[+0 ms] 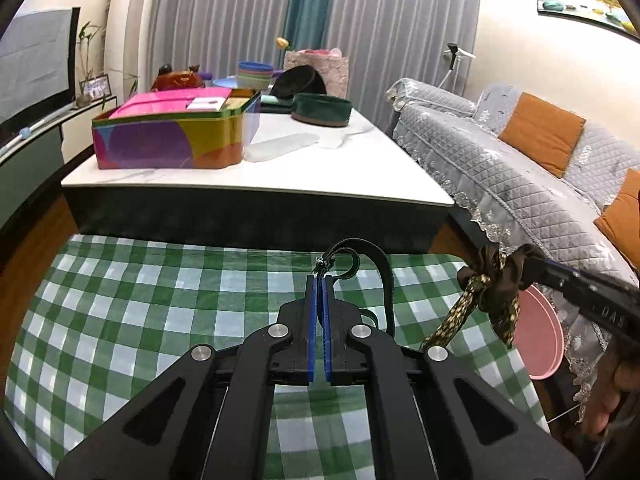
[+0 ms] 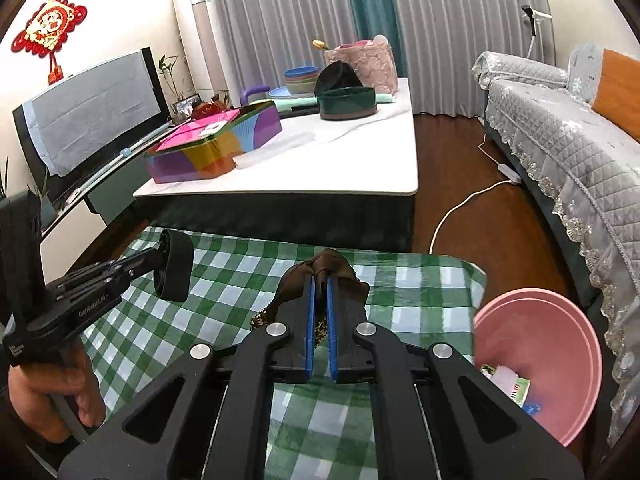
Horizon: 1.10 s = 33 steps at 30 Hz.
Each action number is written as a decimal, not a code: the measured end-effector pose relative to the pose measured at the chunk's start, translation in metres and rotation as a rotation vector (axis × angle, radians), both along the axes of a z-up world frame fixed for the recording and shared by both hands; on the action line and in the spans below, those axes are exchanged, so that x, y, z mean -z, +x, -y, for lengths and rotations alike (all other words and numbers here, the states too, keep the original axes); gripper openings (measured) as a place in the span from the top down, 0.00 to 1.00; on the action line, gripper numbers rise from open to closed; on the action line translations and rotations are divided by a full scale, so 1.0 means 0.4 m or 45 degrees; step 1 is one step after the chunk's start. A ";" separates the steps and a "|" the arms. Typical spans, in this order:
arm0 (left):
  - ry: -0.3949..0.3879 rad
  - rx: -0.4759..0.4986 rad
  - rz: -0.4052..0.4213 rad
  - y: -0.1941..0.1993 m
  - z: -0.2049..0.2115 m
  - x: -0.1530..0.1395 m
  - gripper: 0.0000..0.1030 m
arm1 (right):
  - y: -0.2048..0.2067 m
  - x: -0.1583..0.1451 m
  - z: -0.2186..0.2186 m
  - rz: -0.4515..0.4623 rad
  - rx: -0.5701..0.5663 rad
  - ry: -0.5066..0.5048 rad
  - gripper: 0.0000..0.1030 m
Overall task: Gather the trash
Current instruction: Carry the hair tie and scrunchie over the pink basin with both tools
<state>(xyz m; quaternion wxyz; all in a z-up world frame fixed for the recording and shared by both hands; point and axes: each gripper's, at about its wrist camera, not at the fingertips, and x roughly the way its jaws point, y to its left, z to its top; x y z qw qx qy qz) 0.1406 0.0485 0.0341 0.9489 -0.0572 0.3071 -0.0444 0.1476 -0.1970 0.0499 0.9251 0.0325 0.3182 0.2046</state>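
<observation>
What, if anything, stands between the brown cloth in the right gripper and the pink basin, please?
Nothing visible does. The right gripper holds the brown cloth above the checked cloth, and the pink basin sits open to its right at the cloth's edge, with only bare checked cloth in between.
</observation>
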 end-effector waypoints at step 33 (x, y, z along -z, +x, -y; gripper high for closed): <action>0.057 0.119 0.066 -0.083 0.157 -0.001 0.98 | -0.118 -0.019 0.224 0.143 0.189 -0.010 0.95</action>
